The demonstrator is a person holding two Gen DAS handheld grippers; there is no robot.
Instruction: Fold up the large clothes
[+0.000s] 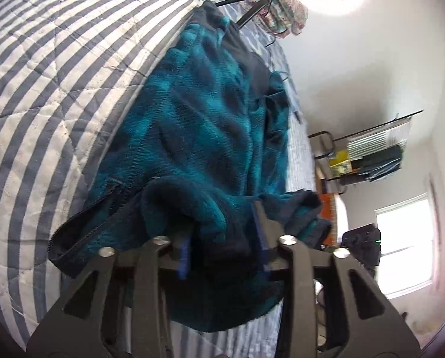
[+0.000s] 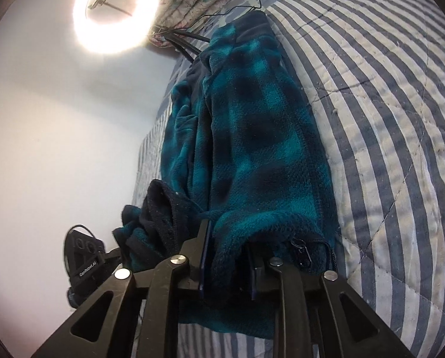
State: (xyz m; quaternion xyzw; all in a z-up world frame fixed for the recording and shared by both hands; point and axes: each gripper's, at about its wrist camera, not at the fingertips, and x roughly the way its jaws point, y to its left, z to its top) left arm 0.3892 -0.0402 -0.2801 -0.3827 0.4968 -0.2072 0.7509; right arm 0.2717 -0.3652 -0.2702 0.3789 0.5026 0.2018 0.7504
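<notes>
Left wrist view: teal plaid fleece jacket [image 1: 198, 125] lying folded lengthwise on the striped quilt [image 1: 43, 89] of the bed.

Left claw [image 1: 225, 244] and right claw [image 2: 228, 262] are each straddling the jacket's near hem with jaws partly spread, fabric between the pads but not visibly pinched. Judged best practice: both claws are releasing together and low, so the folded layers are staying aligned along the zipper edge [image 2: 320, 179].

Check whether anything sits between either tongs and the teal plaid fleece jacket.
Nothing visible does. The teal plaid fleece jacket already bunches between the left tongs and the right tongs, lying on the striped quilt.
</notes>
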